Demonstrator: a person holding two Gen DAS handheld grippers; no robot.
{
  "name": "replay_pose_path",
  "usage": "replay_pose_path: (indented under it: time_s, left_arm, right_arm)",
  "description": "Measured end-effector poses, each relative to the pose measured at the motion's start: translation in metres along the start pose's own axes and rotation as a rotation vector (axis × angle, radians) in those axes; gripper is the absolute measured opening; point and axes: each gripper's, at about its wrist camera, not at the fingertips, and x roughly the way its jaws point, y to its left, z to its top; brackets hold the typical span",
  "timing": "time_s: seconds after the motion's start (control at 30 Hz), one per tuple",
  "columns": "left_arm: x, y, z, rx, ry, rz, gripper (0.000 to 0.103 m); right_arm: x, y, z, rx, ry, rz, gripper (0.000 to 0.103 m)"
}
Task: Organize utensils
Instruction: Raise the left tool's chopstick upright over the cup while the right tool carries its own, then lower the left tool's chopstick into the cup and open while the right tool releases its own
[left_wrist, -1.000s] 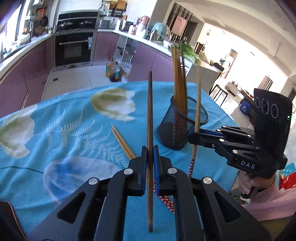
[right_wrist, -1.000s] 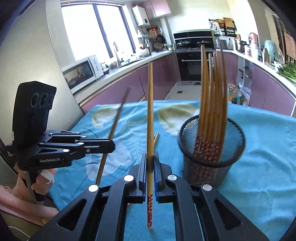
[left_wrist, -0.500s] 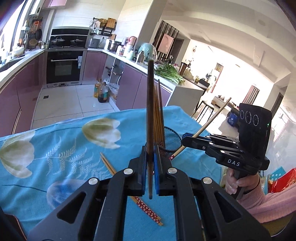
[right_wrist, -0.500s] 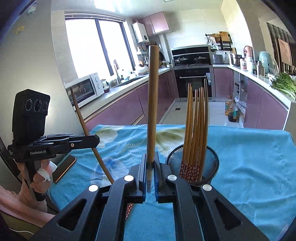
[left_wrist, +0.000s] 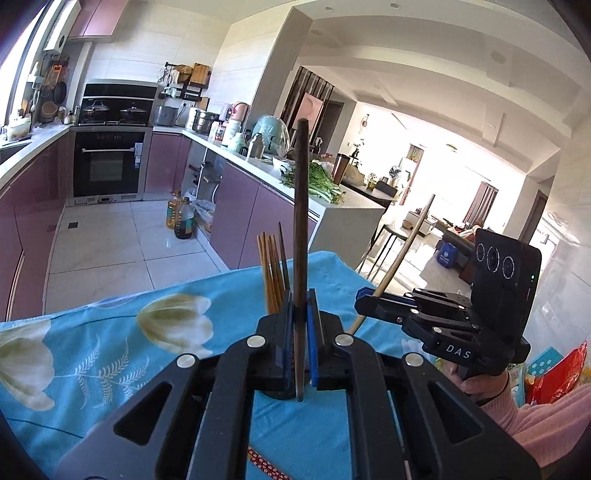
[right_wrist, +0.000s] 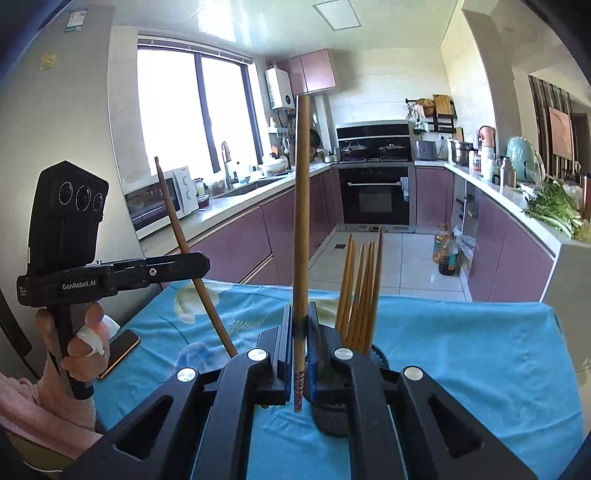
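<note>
In the left wrist view my left gripper (left_wrist: 300, 332) is shut on a dark brown chopstick (left_wrist: 301, 221) that stands upright between its pads. To its right, my right gripper (left_wrist: 364, 299) pinches a paler chopstick (left_wrist: 406, 243) that leans right. The right wrist view shows my right gripper (right_wrist: 300, 343) shut on that pale chopstick (right_wrist: 301, 221), red-patterned end down. My left gripper (right_wrist: 203, 260) is at the left with the dark chopstick (right_wrist: 177, 221). The black mesh holder (right_wrist: 332, 417) with several chopsticks (right_wrist: 360, 295) sits just behind the right fingers, partly hidden.
A blue flowered tablecloth (right_wrist: 461, 350) covers the table. A phone (right_wrist: 118, 352) lies near the table's left edge. A loose patterned chopstick (left_wrist: 264, 461) lies on the cloth under the left gripper. A person's hands hold both gripper handles. Kitchen counters stand beyond the table.
Both grippers have risen with their chopsticks still pinched. The holder has dropped low in both views and now sits behind the fingers. The chopsticks seen in the opposite gripper tilt differently.
</note>
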Motion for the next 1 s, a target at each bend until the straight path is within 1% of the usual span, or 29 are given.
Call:
replay_pose_path:
  time_s: [0.2,0.33,0.43,0.57,0.63,0.87,1.0]
  left_arm:
    - [0.004,-0.011,0.021,0.020,-0.041,-0.020,0.007]
    - [0.010,-0.019,0.029,0.043,-0.060,0.000,0.007]
    - [0.019,-0.021,0.030,0.042,-0.051,0.008,0.007]
    - [0.038,-0.021,0.024,0.049,-0.005,0.023,0.007]
    - [0.046,-0.020,0.021,0.054,0.020,0.042,0.007]
    - [0.081,-0.016,0.001,0.069,0.152,0.042,0.007]
    - [0.096,-0.014,-0.006,0.079,0.212,0.045,0.007]
  right_arm:
    - [-0.003,-0.006,0.009,-0.011,-0.034,-0.028,0.006]
    - [0.001,-0.009,0.013,-0.010,-0.048,-0.041,0.006]
    - [0.007,-0.014,0.012,-0.001,-0.042,-0.045,0.006]
    - [0.019,-0.019,0.009,0.010,-0.018,-0.056,0.006]
    - [0.026,-0.023,0.006,0.019,0.003,-0.060,0.006]
    - [0.044,-0.025,-0.007,0.036,0.087,-0.050,0.006]
    - [0.056,-0.024,-0.013,0.048,0.144,-0.038,0.006]
